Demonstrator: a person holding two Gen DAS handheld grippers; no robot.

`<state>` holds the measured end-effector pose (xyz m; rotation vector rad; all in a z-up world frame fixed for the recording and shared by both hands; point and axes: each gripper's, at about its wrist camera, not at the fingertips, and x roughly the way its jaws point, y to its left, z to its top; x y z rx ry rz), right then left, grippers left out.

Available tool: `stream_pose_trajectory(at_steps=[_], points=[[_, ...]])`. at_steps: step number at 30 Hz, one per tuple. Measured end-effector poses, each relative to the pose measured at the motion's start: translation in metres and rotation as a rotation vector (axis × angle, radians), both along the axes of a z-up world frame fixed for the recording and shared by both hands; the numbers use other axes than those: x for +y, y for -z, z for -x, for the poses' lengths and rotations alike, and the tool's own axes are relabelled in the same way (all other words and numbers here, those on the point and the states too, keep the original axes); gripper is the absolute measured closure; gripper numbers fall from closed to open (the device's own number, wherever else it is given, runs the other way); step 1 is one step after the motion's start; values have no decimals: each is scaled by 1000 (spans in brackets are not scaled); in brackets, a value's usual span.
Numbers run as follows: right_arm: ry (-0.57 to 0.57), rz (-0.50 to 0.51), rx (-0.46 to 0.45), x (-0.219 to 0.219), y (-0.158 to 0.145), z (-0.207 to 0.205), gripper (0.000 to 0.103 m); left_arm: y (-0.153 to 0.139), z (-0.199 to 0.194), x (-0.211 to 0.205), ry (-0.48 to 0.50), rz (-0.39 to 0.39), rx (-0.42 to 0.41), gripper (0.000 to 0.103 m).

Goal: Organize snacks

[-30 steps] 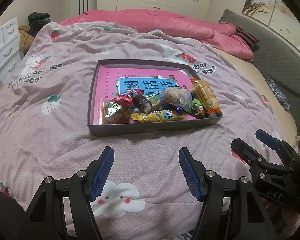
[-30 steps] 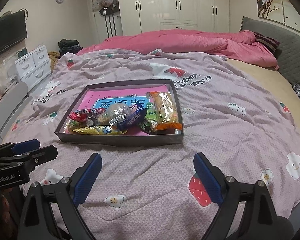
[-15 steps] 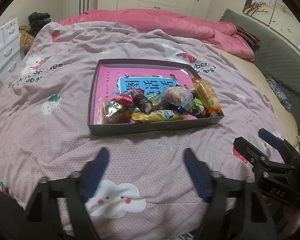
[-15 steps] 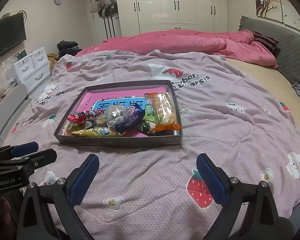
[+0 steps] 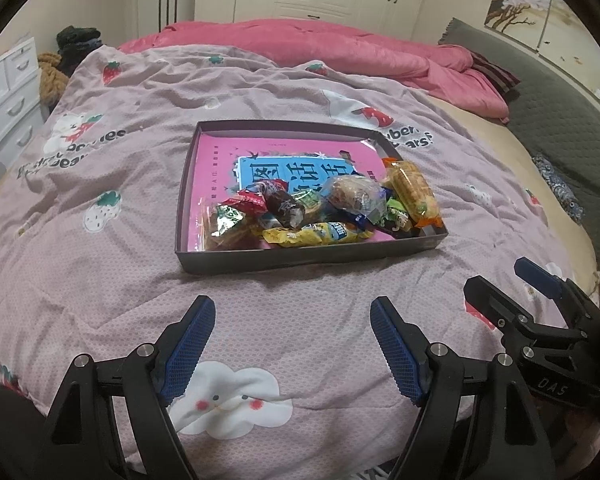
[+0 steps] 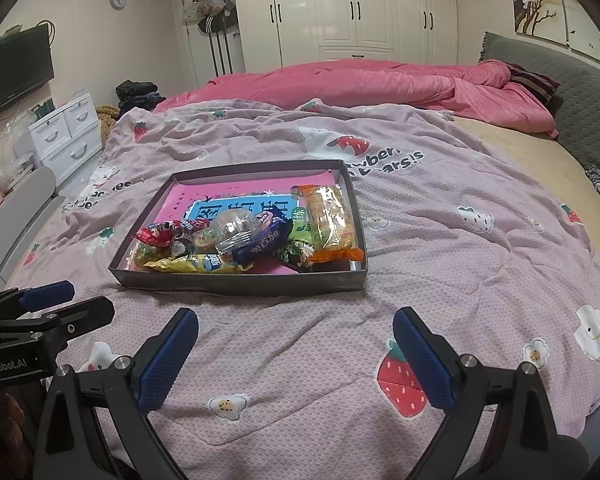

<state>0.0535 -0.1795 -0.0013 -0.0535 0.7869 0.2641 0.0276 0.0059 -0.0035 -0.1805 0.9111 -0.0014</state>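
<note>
A shallow grey box with a pink lining lies on the bed. Several wrapped snacks are piled at its near end: an orange cracker pack, a yellow bar, a red pack, a dark blue bar and a clear plastic cup. My left gripper is open and empty, short of the box. My right gripper is open and empty, also short of the box. Each gripper shows in the other's view, the right one, the left one.
The bed has a lilac strawberry-print quilt. A pink duvet is bunched at the far side. A grey headboard is on the right, white drawers on the left, wardrobes behind.
Both grippers have drawn back a little from the box and opened slightly wider. The box and snacks have not moved.
</note>
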Motion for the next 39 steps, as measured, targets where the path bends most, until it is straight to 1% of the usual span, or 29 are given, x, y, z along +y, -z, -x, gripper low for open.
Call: stream_pose_trajectory(at_steps=[25,39], points=[[1,-3,-6,0,0,0,4,-3,1,1,1,-3,-6,22],[2,-1,-6,0,0,-1,4,-4,2,2,-12,-24,-7,22]])
